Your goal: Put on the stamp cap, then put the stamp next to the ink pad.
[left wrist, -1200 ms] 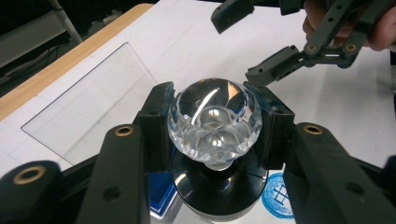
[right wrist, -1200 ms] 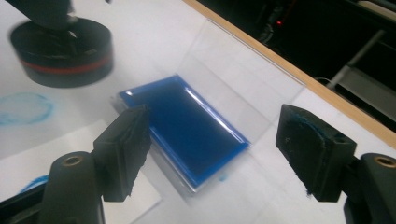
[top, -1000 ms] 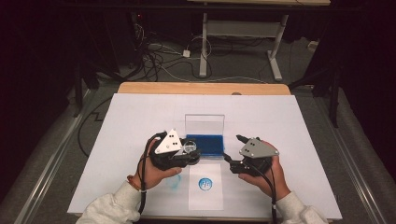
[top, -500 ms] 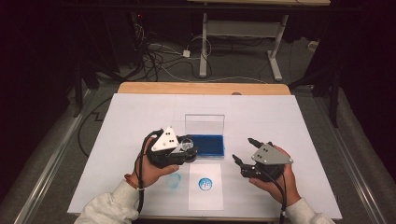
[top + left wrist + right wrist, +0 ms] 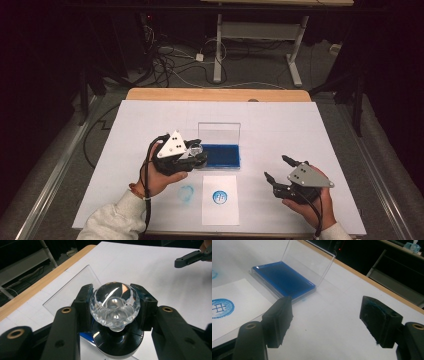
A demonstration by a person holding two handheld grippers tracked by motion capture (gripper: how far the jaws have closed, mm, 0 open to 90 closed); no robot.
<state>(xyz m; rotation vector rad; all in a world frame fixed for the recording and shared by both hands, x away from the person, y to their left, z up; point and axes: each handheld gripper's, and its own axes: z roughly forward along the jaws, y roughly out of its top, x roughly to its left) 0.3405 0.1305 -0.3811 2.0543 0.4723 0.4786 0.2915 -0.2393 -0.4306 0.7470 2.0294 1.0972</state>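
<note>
Right now my left hand-held gripper [image 5: 196,151] is clenched on the clear faceted knob of a round stamp [image 5: 114,305], held just at the near-left edge of the blue ink pad [image 5: 220,156], whose clear lid [image 5: 219,133] stands upright. I judge the glassy knob could slip or twist between the jaws, so the black base would meet the pad tilted and ink unevenly, or drip onto the white surface [image 5: 300,135], already smudged blue beside the stamped paper sheet [image 5: 220,199]. My right hand-held gripper [image 5: 278,171] is released, jaws wide. Compared with a second ago it has drawn away from the pad toward the near right.
</note>
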